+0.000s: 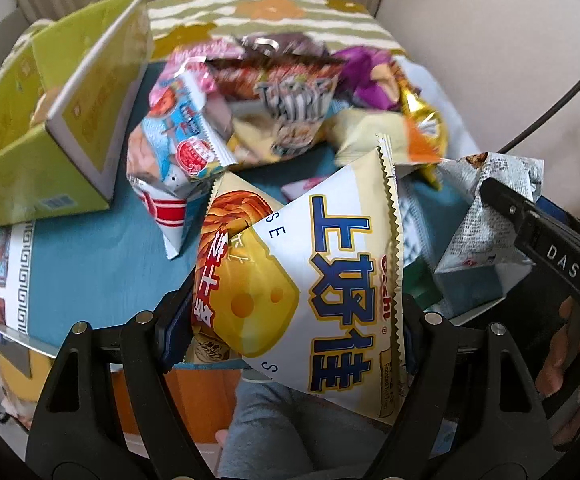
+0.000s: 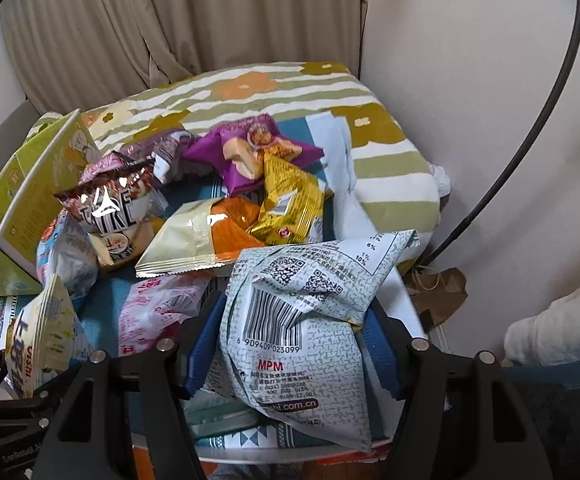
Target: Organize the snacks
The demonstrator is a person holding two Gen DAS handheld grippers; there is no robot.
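Observation:
My left gripper (image 1: pixel 290 320) is shut on a white and cream cheese snack bag (image 1: pixel 322 272) with blue characters, held above the near table edge; the bag also shows in the right wrist view (image 2: pixel 41 332). My right gripper (image 2: pixel 294 344) is shut on a white patterned snack bag (image 2: pixel 302 320) with a barcode; it also shows in the left wrist view (image 1: pixel 478 236). A pile of snack bags (image 2: pixel 209 200) lies on the blue cloth beyond both grippers. An open green box (image 1: pixel 49 128) stands at the left, also seen in the right wrist view (image 2: pixel 25 200).
The table (image 2: pixel 370 128) is covered with a striped flower cloth and stands against beige curtains (image 2: pixel 209 20) and a wall. A pink bag (image 2: pixel 157 308) lies flat near the right gripper. A brown paper bag (image 2: pixel 438 288) sits on the floor at the right.

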